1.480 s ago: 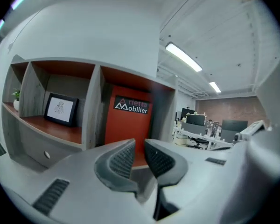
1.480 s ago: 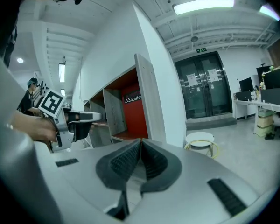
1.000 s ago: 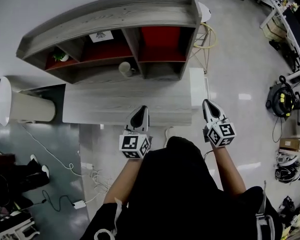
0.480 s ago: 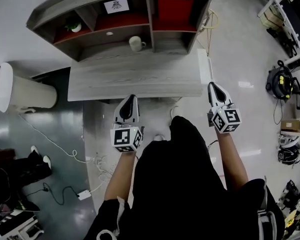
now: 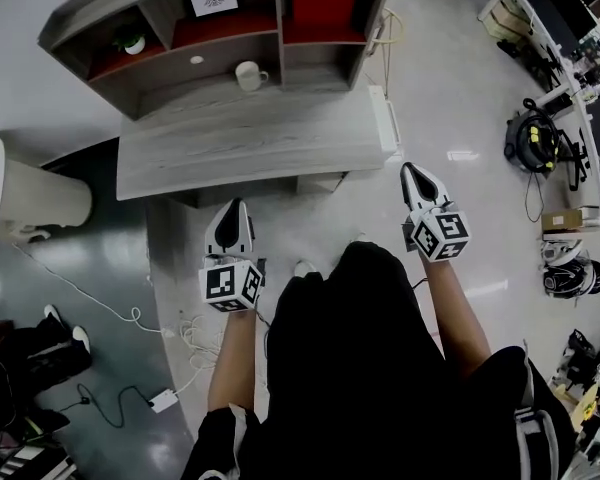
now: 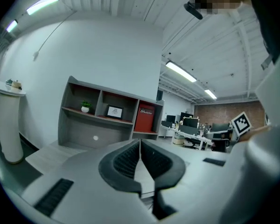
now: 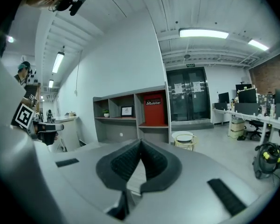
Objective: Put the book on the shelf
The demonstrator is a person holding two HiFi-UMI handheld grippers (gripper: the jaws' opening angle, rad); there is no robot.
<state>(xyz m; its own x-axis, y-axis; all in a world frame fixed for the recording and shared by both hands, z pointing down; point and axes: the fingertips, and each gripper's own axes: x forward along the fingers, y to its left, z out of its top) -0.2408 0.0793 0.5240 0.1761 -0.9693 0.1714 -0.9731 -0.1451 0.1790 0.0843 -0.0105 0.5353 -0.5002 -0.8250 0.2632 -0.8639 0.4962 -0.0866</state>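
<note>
Holding nothing, you've got both tongs pressed together: L gripper (image 5: 234, 208) & R gripper (image 5: 413, 175) point fwd over the floor, just short of the desk (image 5: 250, 138). No book on the desk. The only book-like thing is the red vol. (image 5: 325, 3), upright in the shelf (image 5: 110, 10), right bay. It's dead ahead, approx. between your hands, R prob. a touch nearer.

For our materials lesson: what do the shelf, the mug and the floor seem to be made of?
The shelf looks like matt grey wood-grain laminate board: streaked grain shows. The mug is white and smooth, likely ceramic. The floor is hard and glossy, perhaps polished concrete or resin: it shows bright reflections.
</note>
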